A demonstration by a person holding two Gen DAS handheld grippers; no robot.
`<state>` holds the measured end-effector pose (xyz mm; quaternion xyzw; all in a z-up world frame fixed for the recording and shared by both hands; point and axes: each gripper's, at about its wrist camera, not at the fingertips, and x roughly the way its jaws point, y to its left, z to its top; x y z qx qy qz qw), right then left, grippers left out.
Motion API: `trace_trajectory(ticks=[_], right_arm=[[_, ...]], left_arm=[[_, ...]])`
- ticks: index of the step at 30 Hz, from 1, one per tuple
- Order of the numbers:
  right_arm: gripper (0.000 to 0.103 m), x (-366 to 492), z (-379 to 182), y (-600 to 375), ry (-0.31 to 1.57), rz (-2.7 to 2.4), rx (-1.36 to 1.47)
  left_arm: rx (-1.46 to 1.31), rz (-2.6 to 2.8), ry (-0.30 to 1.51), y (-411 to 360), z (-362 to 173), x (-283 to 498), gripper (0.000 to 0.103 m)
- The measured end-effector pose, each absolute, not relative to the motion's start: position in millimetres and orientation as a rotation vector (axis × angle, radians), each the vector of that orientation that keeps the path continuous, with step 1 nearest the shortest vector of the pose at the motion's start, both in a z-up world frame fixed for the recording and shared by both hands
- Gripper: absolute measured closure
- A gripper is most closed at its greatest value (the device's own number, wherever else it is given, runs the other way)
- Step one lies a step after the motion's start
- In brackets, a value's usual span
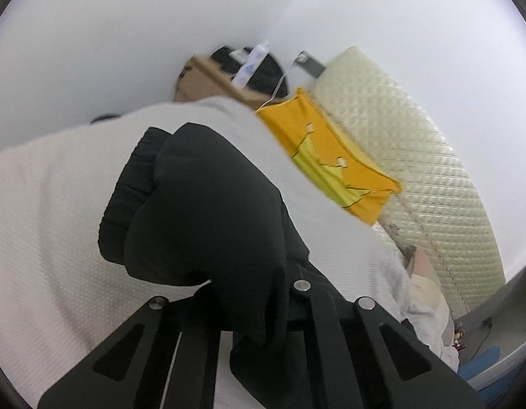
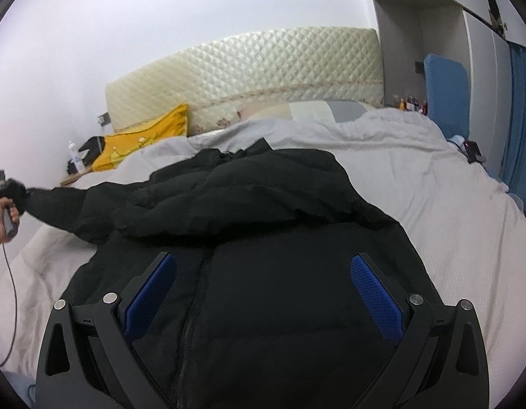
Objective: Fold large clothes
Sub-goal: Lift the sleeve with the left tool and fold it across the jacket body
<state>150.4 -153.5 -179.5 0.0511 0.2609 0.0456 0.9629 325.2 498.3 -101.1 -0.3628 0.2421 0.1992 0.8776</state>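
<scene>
A black puffer jacket [image 2: 263, 211] lies front up on the white bed cover [image 2: 433, 204], zipper toward me. My right gripper [image 2: 263, 272] is open, its blue pads [image 2: 375, 293] spread above the jacket's lower front, holding nothing. My left gripper [image 1: 259, 306] is shut on the jacket's sleeve [image 1: 195, 204], which bunches over the fingers and hides them. In the right wrist view the left gripper [image 2: 7, 197] sits at the far left, holding the sleeve end stretched out sideways.
A yellow cushion [image 2: 143, 136] and a quilted cream mattress [image 2: 263, 68] stand at the bed's head against the white wall. A cluttered side table [image 2: 79, 163] is at the left. A blue chair [image 2: 447, 92] and grey cabinets [image 2: 416, 17] stand at the right.
</scene>
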Motion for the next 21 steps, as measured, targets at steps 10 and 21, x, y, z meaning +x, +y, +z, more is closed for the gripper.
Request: trace_trajectory(ticks=[10, 21], right_arm=[[0.0, 129.2, -162.1, -163.7, 0.465, 0.138, 0.065], [0.0, 116.8, -148.6, -196.3, 0.43, 0.107, 0.084]], left_arm=[[-0.633, 0.356, 0.455, 431.7, -18.0, 322.4, 0.097], [-0.499, 0.289, 0.41, 340.0, 43.1, 327.7, 0.097]])
